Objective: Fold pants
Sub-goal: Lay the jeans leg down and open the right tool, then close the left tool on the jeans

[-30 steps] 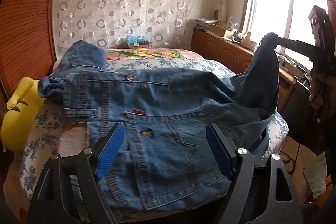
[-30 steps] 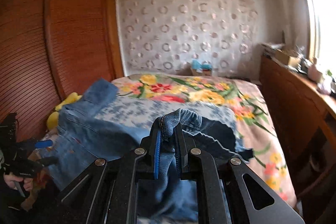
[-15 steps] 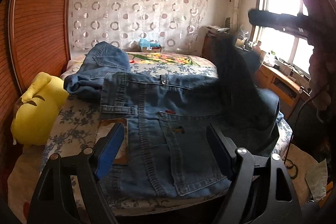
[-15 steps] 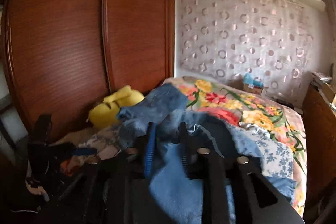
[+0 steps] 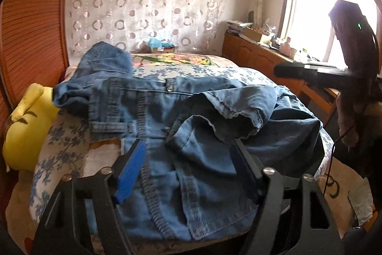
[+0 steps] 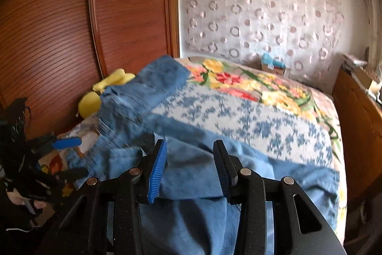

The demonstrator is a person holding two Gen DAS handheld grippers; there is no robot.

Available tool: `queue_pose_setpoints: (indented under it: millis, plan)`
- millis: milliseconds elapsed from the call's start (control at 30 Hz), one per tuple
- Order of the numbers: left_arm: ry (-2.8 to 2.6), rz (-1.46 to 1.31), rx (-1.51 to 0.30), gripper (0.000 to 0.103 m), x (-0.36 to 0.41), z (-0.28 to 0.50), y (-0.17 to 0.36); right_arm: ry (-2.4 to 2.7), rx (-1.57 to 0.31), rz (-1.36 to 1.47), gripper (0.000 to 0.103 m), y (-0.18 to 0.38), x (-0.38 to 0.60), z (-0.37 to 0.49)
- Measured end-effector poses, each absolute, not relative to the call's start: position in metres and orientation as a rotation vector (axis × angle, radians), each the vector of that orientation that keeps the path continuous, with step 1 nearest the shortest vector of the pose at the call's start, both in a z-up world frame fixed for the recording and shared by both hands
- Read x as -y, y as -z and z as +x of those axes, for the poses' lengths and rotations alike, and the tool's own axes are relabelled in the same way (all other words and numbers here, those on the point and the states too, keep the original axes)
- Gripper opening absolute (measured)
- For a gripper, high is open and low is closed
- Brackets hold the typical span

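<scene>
Blue denim pants (image 5: 181,135) lying across the near end of a flower-printed bed (image 5: 214,73), one leg thrown back over the seat; the left gripper (image 5: 188,173), jaws just narrowing, and right gripper (image 6: 191,169), jaws just widening, both stand apart over the cloth, pinching nothing.

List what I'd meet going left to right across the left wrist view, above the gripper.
Wooden wardrobe → yellow plush toy → jeans on the bed → wooden sideboard → right gripper, dark against the window.
</scene>
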State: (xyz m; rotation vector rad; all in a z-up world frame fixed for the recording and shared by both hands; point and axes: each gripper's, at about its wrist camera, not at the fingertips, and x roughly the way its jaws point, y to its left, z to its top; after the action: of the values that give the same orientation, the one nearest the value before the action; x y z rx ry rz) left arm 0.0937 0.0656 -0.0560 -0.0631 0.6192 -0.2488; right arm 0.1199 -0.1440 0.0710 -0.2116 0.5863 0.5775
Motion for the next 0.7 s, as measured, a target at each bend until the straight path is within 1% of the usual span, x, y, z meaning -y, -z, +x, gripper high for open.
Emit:
queue_pose_setpoints:
  millis: [100, 200, 300, 400, 433, 467, 500, 533, 600, 667, 700]
  plan:
    - [0.275, -0.040, -0.630, 0.061, -0.057, 0.107, 0.057, -0.600, -0.617, -0.211, 0.043, -0.059, 0.139, 0.116]
    - [0.257, -0.019, -0.665, 0.061, -0.052, 0.122, 0.064, -0.603, -0.647, -0.224, 0.044, -0.050, 0.136, 0.113]
    - [0.241, -0.009, -0.708, 0.061, -0.051, 0.137, 0.075, -0.598, -0.659, -0.236, 0.051, -0.051, 0.138, 0.110]
    - [0.214, 0.016, -0.750, 0.059, -0.050, 0.149, 0.088, -0.596, -0.668, -0.267, 0.054, -0.052, 0.136, 0.112]
    - [0.211, 0.021, -0.755, 0.056, -0.049, 0.150, 0.090, -0.600, -0.671, -0.277, 0.054, -0.051, 0.134, 0.115]
    - [0.200, 0.028, -0.752, 0.047, -0.050, 0.150, 0.092, -0.607, -0.673, -0.289, 0.054, -0.052, 0.131, 0.116]
    - [0.197, 0.032, -0.747, 0.034, -0.050, 0.149, 0.092, -0.609, -0.676, -0.298, 0.055, -0.050, 0.130, 0.117]
    - [0.199, 0.029, -0.743, 0.032, -0.051, 0.148, 0.092, -0.606, -0.682, -0.311, 0.055, -0.048, 0.128, 0.122]
    - [0.205, 0.015, -0.726, 0.020, -0.055, 0.142, 0.090, -0.600, -0.691, -0.331, 0.055, -0.045, 0.125, 0.127]
    - [0.223, 0.006, -0.700, 0.018, -0.058, 0.134, 0.084, -0.599, -0.679, -0.341, 0.053, -0.048, 0.122, 0.131]
    - [0.231, 0.002, -0.695, 0.017, -0.059, 0.132, 0.082, -0.611, -0.677, -0.336, 0.035, -0.048, 0.121, 0.134]
